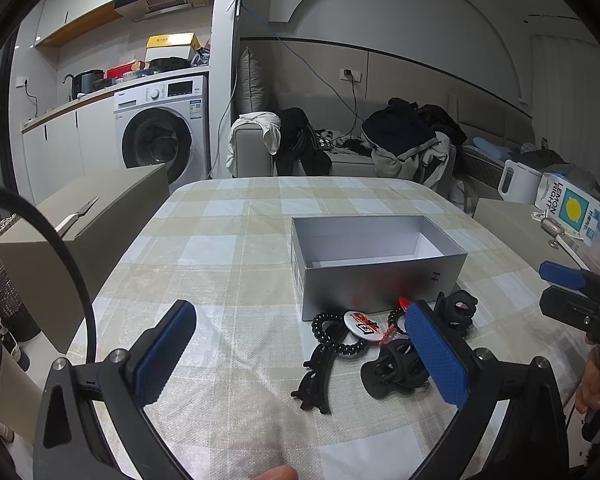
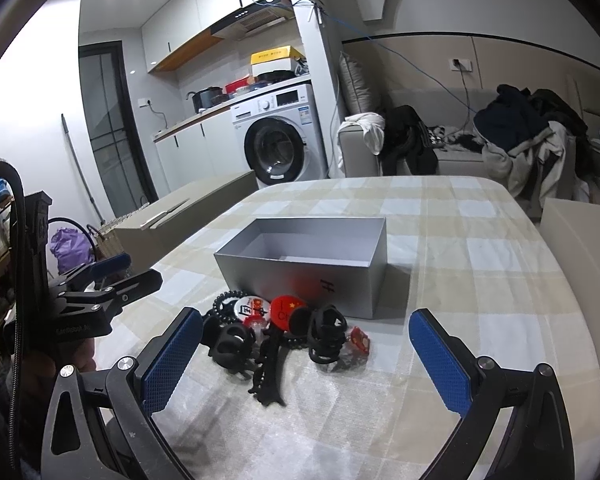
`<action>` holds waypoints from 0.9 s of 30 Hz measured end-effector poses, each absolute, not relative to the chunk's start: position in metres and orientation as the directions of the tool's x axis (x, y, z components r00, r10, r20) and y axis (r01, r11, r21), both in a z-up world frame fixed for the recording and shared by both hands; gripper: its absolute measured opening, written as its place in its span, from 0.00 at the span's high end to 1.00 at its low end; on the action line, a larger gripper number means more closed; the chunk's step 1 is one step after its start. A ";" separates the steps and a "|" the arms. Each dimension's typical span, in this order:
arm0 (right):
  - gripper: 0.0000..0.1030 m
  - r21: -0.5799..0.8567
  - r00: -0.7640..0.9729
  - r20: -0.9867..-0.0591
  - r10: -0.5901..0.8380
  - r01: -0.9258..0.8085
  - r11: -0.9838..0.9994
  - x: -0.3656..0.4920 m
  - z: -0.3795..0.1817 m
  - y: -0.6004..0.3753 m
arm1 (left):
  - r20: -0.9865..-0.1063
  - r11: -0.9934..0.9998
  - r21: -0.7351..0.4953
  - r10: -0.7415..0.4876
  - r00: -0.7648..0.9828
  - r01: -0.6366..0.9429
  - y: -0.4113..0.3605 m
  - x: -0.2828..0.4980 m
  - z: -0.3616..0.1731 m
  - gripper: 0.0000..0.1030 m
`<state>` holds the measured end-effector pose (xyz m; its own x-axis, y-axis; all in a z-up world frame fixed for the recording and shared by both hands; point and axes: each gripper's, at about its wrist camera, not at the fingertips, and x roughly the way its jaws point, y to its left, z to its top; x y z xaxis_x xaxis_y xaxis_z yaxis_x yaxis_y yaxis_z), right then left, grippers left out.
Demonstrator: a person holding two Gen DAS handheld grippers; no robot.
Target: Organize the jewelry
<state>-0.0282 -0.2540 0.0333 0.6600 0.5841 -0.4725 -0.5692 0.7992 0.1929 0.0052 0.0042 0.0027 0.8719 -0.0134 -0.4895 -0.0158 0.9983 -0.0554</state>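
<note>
An open, empty silver box [image 1: 380,276] [image 2: 308,276] stands on the checked tablecloth. In front of it lies a small heap: black hair claws [image 1: 396,370] [image 2: 327,334], a long black clip [image 1: 316,376] [image 2: 270,368], a black coil hair tie [image 1: 332,334] [image 2: 222,300], a white badge [image 1: 361,323] [image 2: 253,307], a red badge [image 2: 283,309] and a small red item [image 2: 359,338]. My left gripper [image 1: 300,354] is open and empty, just before the heap. My right gripper [image 2: 306,360] is open and empty, straddling the heap from the near side.
Cardboard boxes [image 1: 84,220] [image 2: 580,248] flank the table on both sides. A lemon drink carton [image 1: 568,210] and a white kettle [image 1: 518,182] stand at the right. A sofa with clothes [image 1: 404,140] and a washing machine [image 1: 160,136] are behind.
</note>
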 end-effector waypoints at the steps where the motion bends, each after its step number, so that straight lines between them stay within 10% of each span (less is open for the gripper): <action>1: 0.00 0.194 0.660 -0.475 0.582 -0.567 0.801 -0.027 0.033 -0.254 | -0.489 0.998 -0.055 -0.013 0.872 -0.016 0.004 0.005 0.003 0.01; 27: 0.00 0.215 0.649 -0.499 0.574 -0.550 0.807 -0.024 0.028 -0.256 | -0.497 0.998 -0.054 -0.005 0.868 -0.025 0.003 0.007 0.001 0.01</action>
<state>-0.0238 -0.2565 0.0277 0.6485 0.5745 -0.4994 -0.5496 0.8073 0.2150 0.0068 0.0028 0.0007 0.8677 -0.0053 -0.4970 -0.0248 0.9982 -0.0539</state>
